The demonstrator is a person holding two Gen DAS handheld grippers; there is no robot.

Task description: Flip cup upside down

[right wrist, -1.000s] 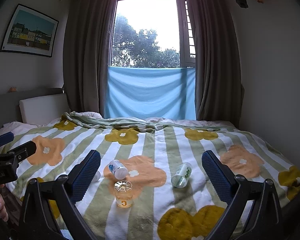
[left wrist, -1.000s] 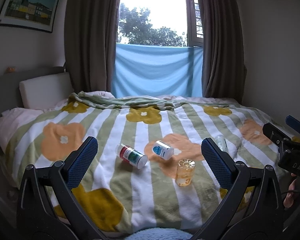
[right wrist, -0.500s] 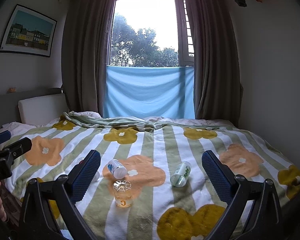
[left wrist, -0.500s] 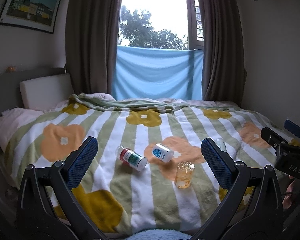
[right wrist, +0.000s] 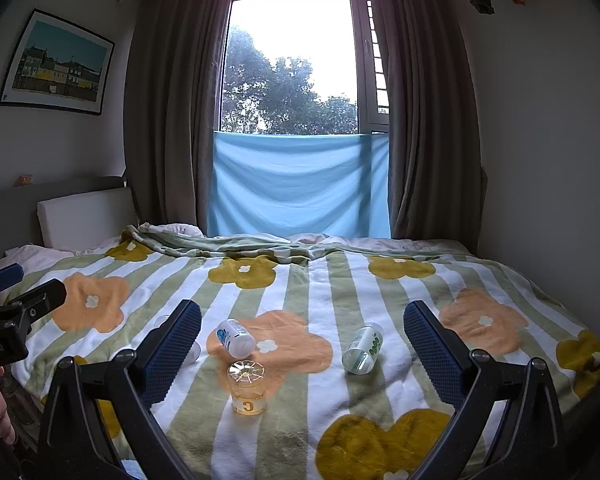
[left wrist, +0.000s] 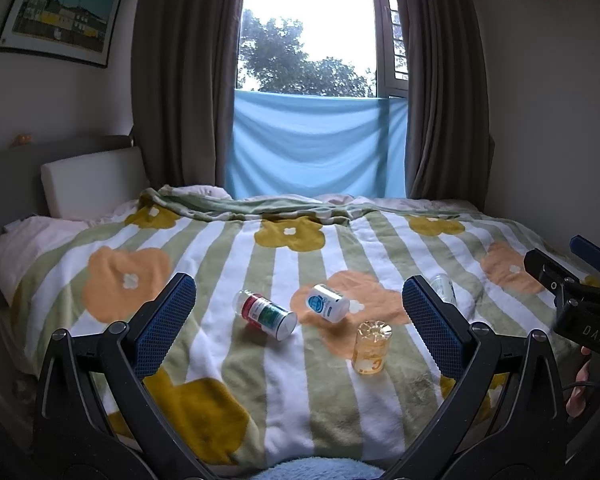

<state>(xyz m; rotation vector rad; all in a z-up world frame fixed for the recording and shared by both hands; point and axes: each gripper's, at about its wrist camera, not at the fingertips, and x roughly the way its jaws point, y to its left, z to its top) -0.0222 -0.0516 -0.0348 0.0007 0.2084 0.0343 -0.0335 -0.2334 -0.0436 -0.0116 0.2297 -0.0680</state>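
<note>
Tongs, two sets, both spread wide and holding nothing. Left tongs (left wrist: 300,312) hung above the near edge of the bed, their blue ribbed pads (left wrist: 168,324) well apart and clear of every item. Right tongs (right wrist: 302,340) stood likewise, pads (right wrist: 432,344) parted, touching nothing.

Cup (right wrist: 247,388): small, clear amber, with a letter C on its side; standing on the striped floral blanket (right wrist: 300,280) near the bed's front edge, on the rim of an orange flower. Its top face showed a radial pattern; whether that was a base or a mouth could not be told for certain. In the left view the cup (left wrist: 371,347) sat right of centre, ahead of the right-hand pad.

Other items on the blanket, all lying on their sides:
- white bottle with blue label (right wrist: 234,336), just behind the cup;
- bottle with red and green label (left wrist: 268,314), to the left of it;
- clear bottle with green print (right wrist: 363,347), to the cup's right.
</note>
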